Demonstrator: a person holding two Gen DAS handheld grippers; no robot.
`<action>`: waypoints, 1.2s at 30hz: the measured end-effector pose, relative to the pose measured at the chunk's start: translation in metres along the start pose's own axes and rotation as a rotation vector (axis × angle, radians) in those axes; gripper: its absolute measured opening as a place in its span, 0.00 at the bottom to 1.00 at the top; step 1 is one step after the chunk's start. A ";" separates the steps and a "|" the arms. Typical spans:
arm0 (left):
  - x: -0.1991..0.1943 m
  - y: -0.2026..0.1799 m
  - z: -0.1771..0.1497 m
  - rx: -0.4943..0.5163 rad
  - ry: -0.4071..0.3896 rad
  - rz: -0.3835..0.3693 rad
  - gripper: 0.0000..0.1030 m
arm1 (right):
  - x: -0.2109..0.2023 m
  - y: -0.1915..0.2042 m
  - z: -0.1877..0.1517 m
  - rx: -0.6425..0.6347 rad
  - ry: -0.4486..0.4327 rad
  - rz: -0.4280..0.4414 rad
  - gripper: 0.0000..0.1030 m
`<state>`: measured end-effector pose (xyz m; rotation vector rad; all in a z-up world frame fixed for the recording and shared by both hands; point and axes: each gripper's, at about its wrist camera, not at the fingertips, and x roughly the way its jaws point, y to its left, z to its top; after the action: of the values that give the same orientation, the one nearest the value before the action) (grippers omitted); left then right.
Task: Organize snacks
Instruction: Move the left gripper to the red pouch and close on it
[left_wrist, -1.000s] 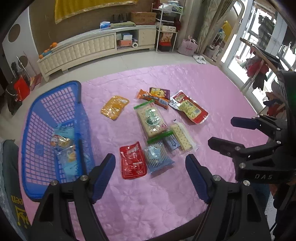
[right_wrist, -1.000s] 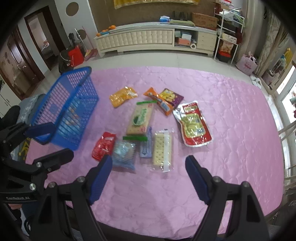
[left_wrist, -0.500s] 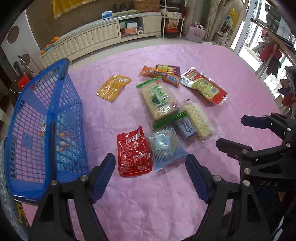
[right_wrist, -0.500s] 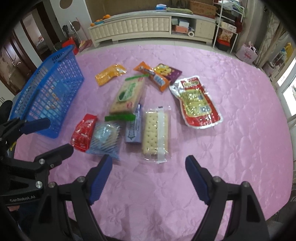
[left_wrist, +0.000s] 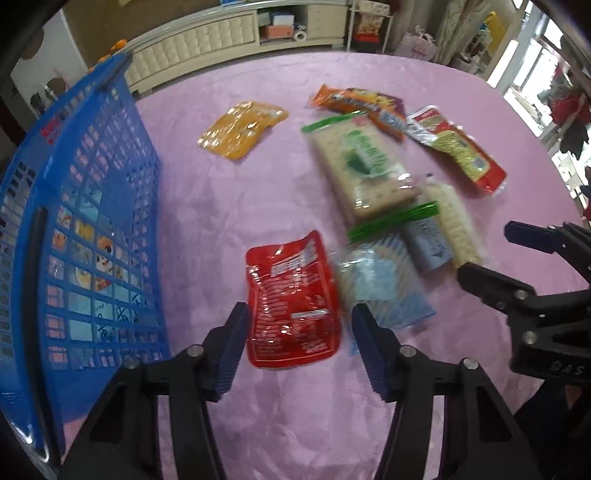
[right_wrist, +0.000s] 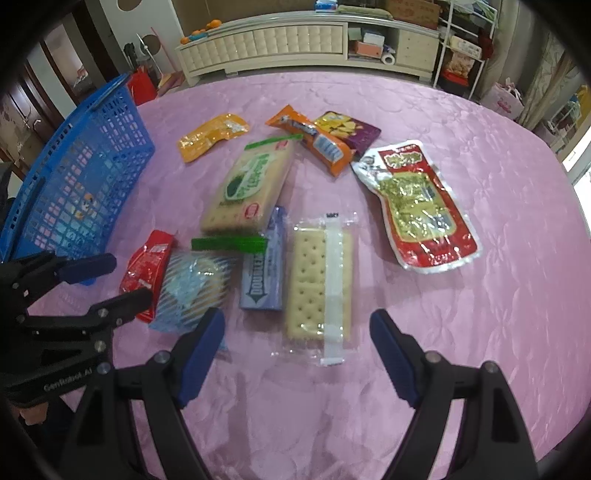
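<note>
The left gripper (left_wrist: 299, 332), jaws closing, straddles the near end of a shiny red foil snack pouch (left_wrist: 291, 299) lying on the pink quilted tablecloth (left_wrist: 229, 206) beside the blue plastic lattice basket (left_wrist: 92, 206) at the table's left edge. The right gripper (right_wrist: 297, 332) gapes wide and empty over a clear-wrapped pale cracker pack (right_wrist: 319, 284) near the table's front edge.

Two wrist fisheye views, both angled steeply down at the pink desk (left_wrist: 229, 206).
The left view sits close above the red packet (left_wrist: 293, 301), by the blue basket (left_wrist: 85, 229); the right view looks from further right over the cracker pack (right_wrist: 319, 286). Both share the snack cluster and basket.
</note>
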<state>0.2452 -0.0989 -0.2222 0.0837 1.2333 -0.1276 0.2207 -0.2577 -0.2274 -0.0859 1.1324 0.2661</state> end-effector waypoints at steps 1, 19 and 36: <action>0.003 0.002 0.000 -0.007 0.006 -0.002 0.54 | 0.002 0.000 0.001 0.002 0.002 0.003 0.82; 0.043 0.015 0.015 -0.060 0.046 0.016 0.69 | 0.019 0.001 0.004 0.001 0.034 0.009 0.82; -0.002 -0.015 -0.018 -0.022 -0.005 -0.054 0.15 | -0.006 -0.009 -0.007 0.052 0.024 0.035 0.82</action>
<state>0.2259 -0.1111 -0.2262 0.0310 1.2321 -0.1610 0.2147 -0.2686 -0.2258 -0.0228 1.1645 0.2671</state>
